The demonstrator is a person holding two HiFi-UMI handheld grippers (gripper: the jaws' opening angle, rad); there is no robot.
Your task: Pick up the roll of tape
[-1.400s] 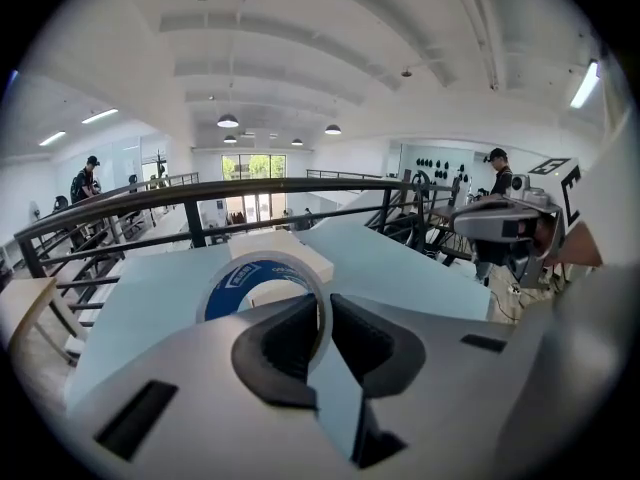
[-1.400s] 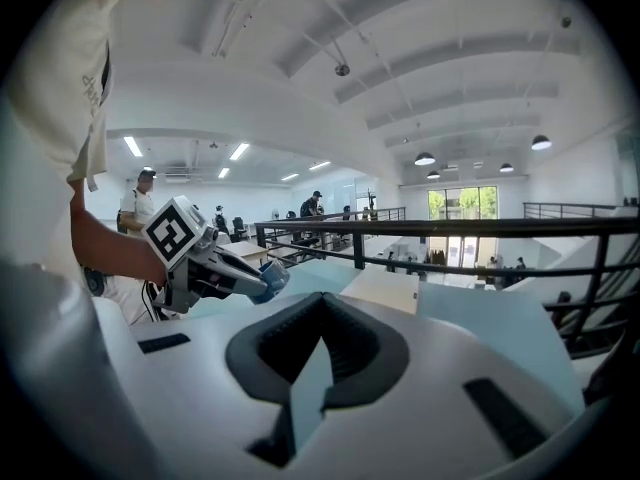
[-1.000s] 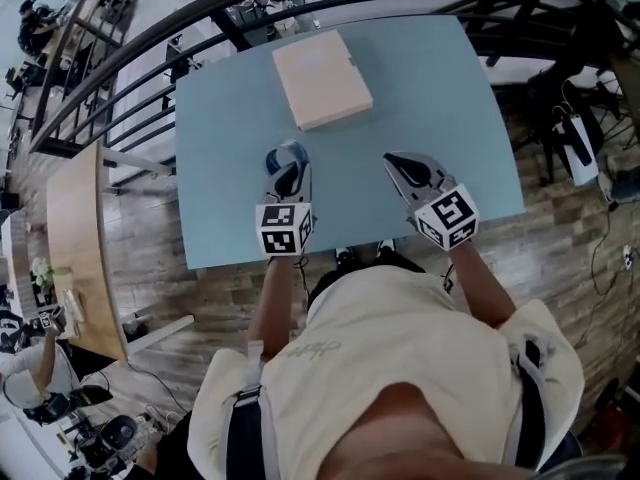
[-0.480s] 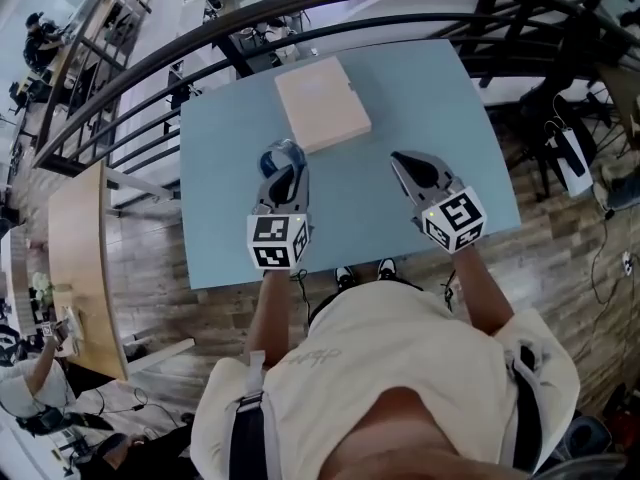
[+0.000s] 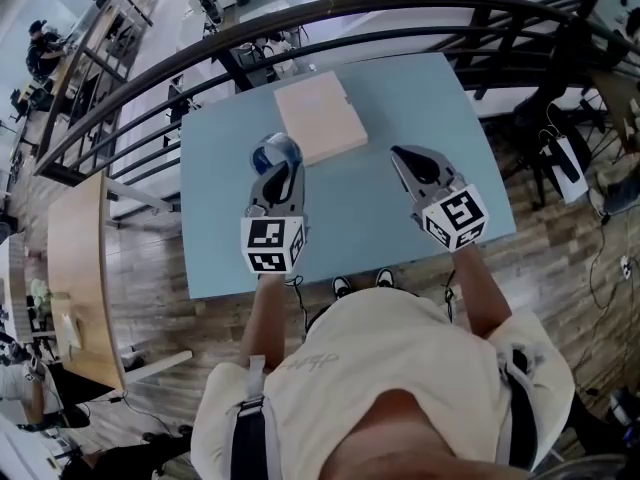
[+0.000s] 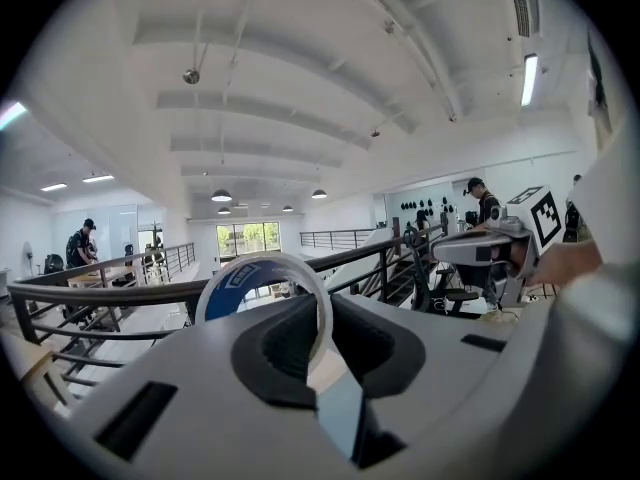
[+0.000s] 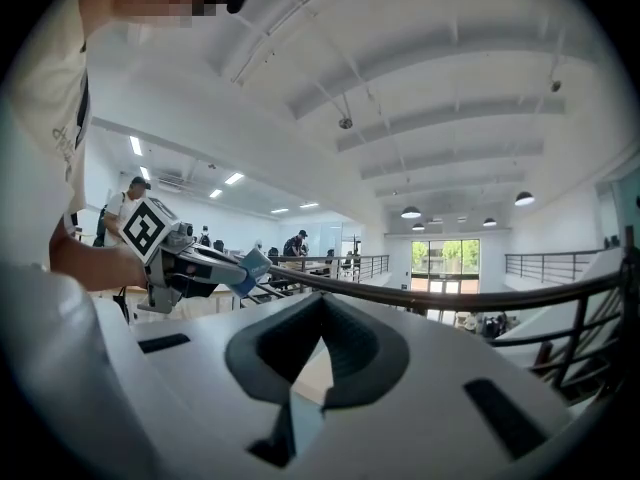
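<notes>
**Tape roll clamped in your left tool; right tool closed and empty**

Your left tool (image 6: pixel 325 306) has its jaws narrowed onto the roll of tape (image 6: pixel 232 288). The roll stands on edge between the pads at the very tips, and its blue-printed inner face shows to the left of the jaws. From your head view, the same tool (image 5: pixel 279 168) carries the roll (image 5: pixel 274 152) at its front end, over the far part of the blue bench (image 5: pixel 215 238).

Your right tool (image 7: pixel 318 313) has its jaws drawn together with nothing between them. In the head view it (image 5: pixel 400 156) sits well apart from the left tool, to that tool's right, and points the same way.

Just ahead of the left tool's tips, slightly to their right, a flat beige box (image 5: pixel 320 116) lies on the bench. The roll appears near the box's closest corner; contact cannot be judged.

Beyond the bench's far edge, ahead of both tools, runs a dark railing (image 5: pixel 300 13).
</notes>
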